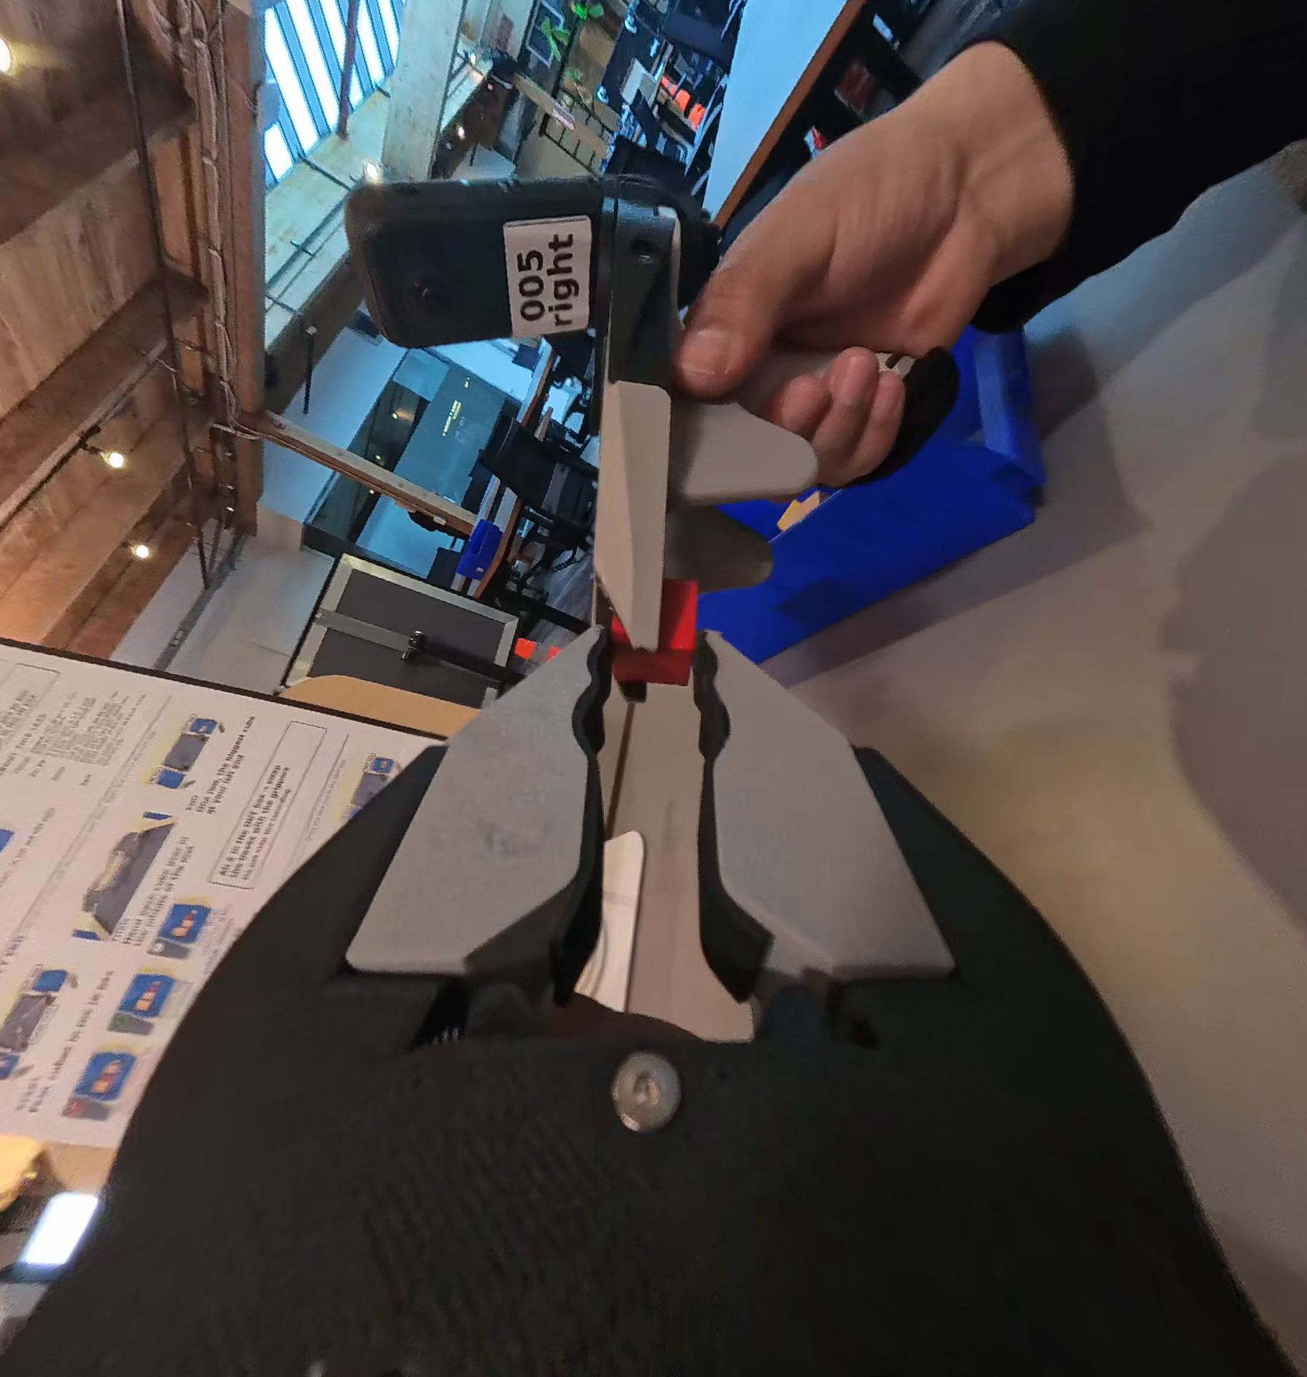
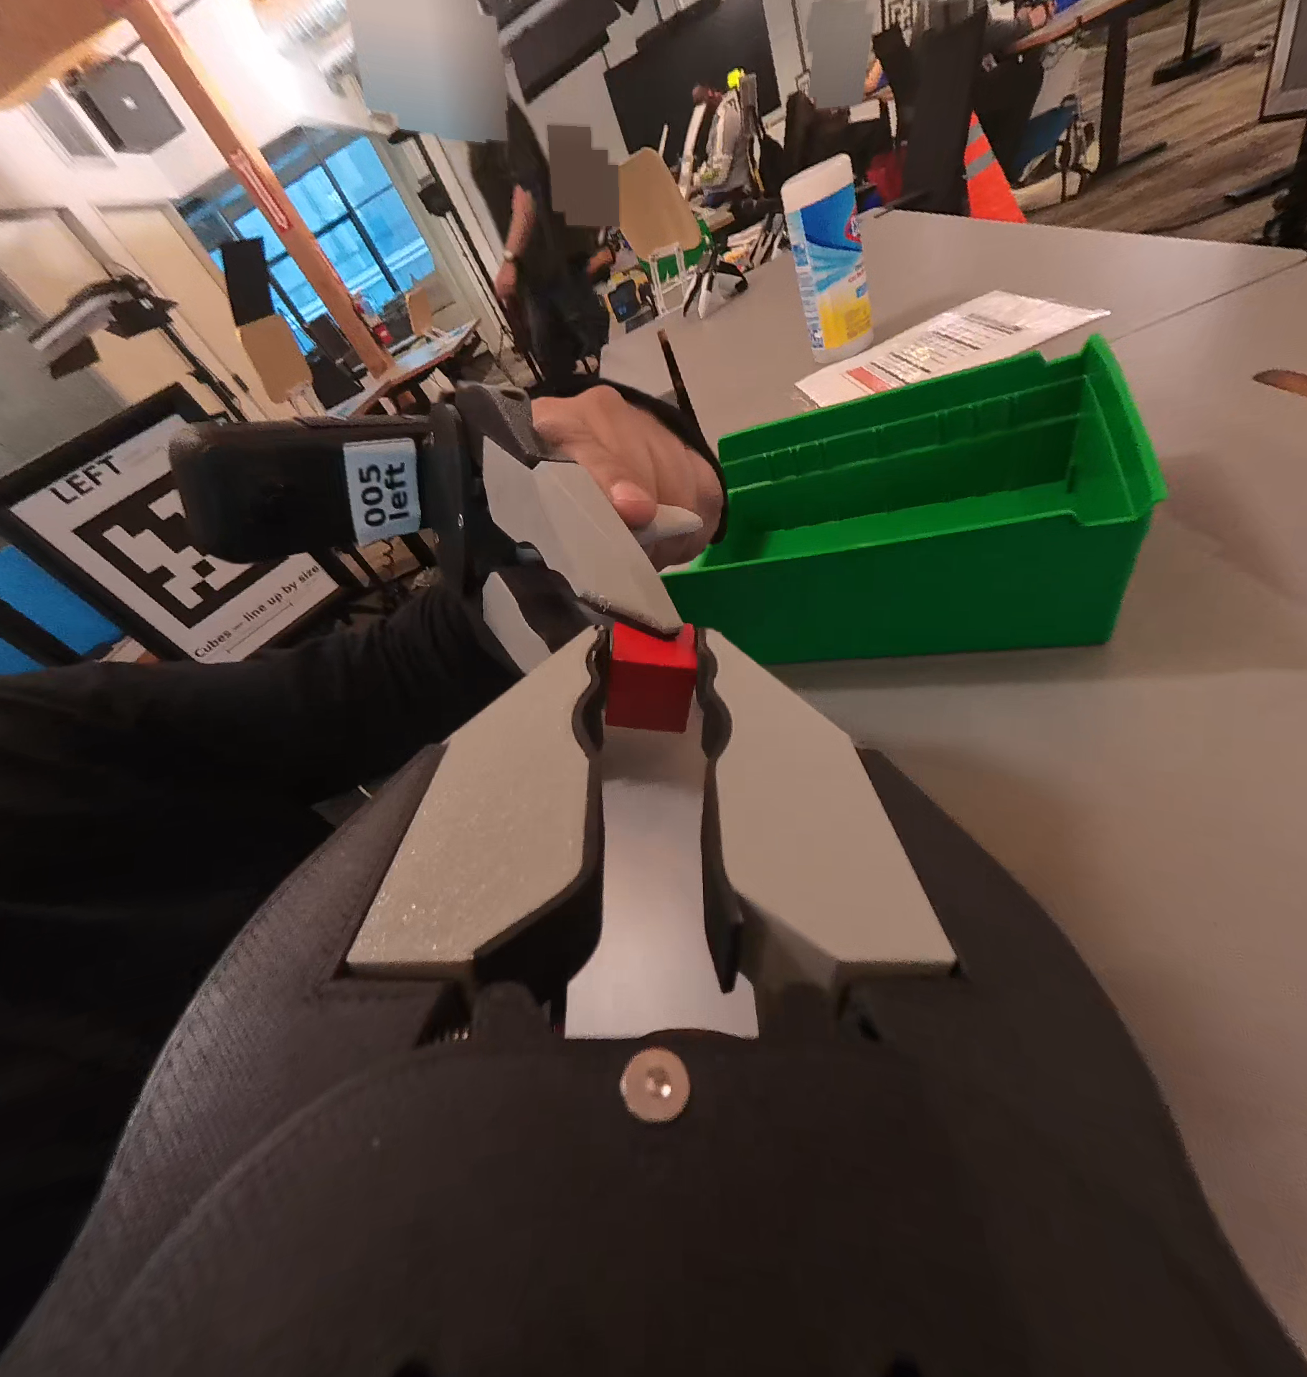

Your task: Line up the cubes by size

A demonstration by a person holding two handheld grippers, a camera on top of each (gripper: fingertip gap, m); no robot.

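Tools [image 2: 647, 674] meet — both pinching red cube [image 2: 650, 685].

You have six lettered things in sight, and none of their wording is repeated here. Above your right hand [image 1: 859, 261], the black camera [image 1: 442, 261] carries a white rectangular sticker [image 1: 550, 276] with black print. At the left edge of that view lies a white printed instruction sheet [image 1: 114, 857] with small colour photos and blurred lines of text. Beside your left hand [image 2: 628, 462], the second black camera [image 2: 278, 492] wears a pale sticker [image 2: 386, 488]. Behind it stands a black-framed white sign [image 2: 158, 544] with a black square-pattern marker and captions. On the grey table [image 2: 1008, 745], a white wipes canister [image 2: 829, 261] bears a blue-and-yellow branded label, and just beside it a white printed paper sheet [image 2: 949, 343] with a red block lies behind the green plastic bin [image 2: 934, 536]
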